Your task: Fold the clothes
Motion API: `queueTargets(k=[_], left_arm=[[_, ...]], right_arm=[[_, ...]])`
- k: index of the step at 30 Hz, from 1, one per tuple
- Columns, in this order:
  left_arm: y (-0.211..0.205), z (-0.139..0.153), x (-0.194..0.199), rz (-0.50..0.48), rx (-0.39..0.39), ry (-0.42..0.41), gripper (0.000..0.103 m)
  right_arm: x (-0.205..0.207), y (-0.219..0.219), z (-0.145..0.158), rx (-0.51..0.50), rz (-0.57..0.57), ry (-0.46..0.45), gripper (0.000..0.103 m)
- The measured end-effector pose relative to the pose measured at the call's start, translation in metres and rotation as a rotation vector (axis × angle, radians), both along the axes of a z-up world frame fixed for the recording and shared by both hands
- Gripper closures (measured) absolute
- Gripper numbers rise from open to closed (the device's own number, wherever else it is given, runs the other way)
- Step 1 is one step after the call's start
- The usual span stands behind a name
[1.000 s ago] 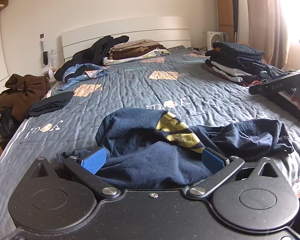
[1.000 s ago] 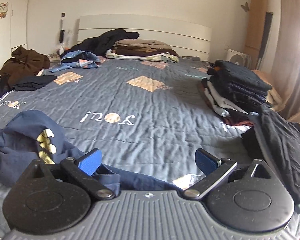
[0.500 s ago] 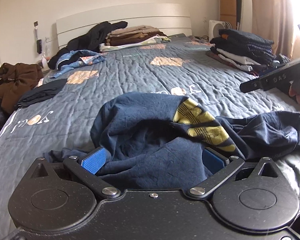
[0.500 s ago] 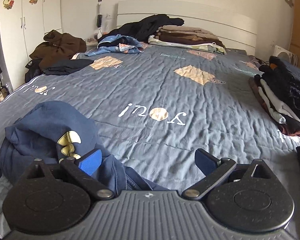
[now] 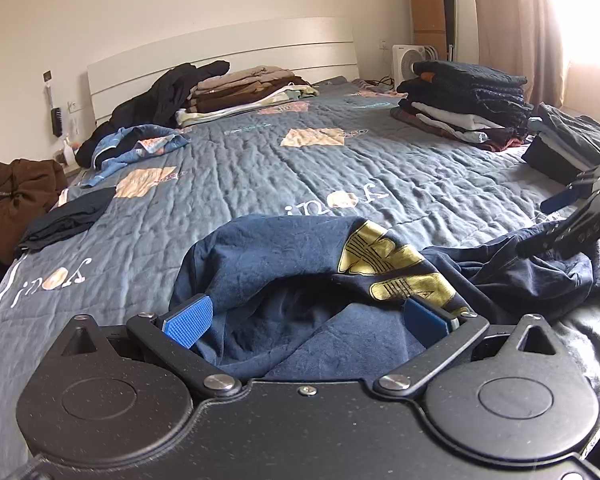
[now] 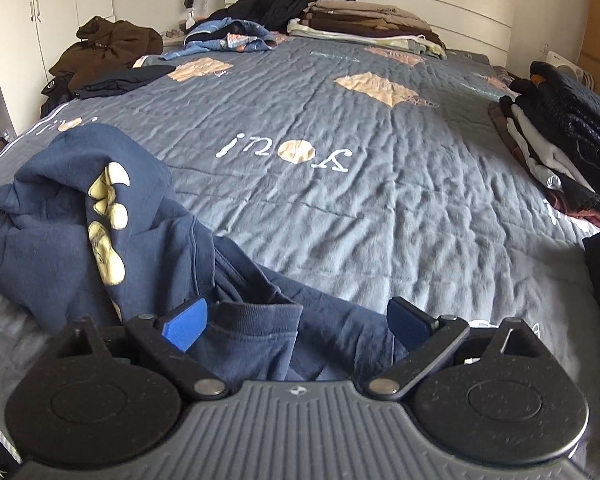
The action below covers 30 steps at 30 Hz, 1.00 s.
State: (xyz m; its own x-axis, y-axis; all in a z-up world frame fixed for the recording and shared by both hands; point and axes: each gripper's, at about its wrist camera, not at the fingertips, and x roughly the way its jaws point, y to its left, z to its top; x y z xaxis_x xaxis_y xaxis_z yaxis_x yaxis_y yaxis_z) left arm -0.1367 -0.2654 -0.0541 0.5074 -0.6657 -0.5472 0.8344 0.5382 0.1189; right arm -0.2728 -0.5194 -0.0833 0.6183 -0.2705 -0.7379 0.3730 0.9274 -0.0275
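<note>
Grey quilted bed (image 6: 340, 208) ahead; folded stacks (image 5: 468, 108) far right. Left gripper (image 5: 306, 320) and right gripper (image 6: 298, 322) both wide open, gripping nothing, straddling the navy sweatshirt (image 5: 284, 256). Its far sleeve is cut off.

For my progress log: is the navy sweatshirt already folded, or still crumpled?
Still crumpled. The navy sweatshirt lies bunched on the bed, its gold logo creased, one cuff trailing.

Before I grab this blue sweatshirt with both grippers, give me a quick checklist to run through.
1. Left gripper open: ok, jaws wide apart.
2. Right gripper open: ok, jaws wide apart.
3. Cloth between the left jaws: ok, the sweatshirt bunches there.
4. Cloth between the right jaws: ok, a ribbed cuff lies there.
5. Sweatshirt spread flat: not ok, it is crumpled in a heap.
6. Bare bedspread beyond to lay it out: ok.
</note>
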Motion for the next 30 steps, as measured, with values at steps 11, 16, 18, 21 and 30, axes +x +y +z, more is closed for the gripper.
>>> queueTargets(k=[11,16,18,21,30], left_arm=[[0.017,-0.025,0.009,0.017,-0.030,0.049,0.000],[0.023,-0.029,0.014,0.033,-0.021,0.054,0.000],[0.027,-0.031,0.016,0.039,-0.019,0.056,0.000],[0.029,-0.031,0.019,0.047,-0.021,0.061,0.000],[0.027,-0.019,0.016,0.026,-0.060,0.063,0.000]], right_arm=[[0.020,0.001,-0.026,0.046,0.072,0.004,0.018],[0.030,0.002,-0.031,0.092,0.077,0.016,0.043],[0.033,0.002,-0.032,0.091,0.061,0.017,0.066],[0.032,0.000,-0.029,0.104,0.031,0.000,0.093],[0.008,0.010,0.018,0.124,0.055,-0.152,0.095]])
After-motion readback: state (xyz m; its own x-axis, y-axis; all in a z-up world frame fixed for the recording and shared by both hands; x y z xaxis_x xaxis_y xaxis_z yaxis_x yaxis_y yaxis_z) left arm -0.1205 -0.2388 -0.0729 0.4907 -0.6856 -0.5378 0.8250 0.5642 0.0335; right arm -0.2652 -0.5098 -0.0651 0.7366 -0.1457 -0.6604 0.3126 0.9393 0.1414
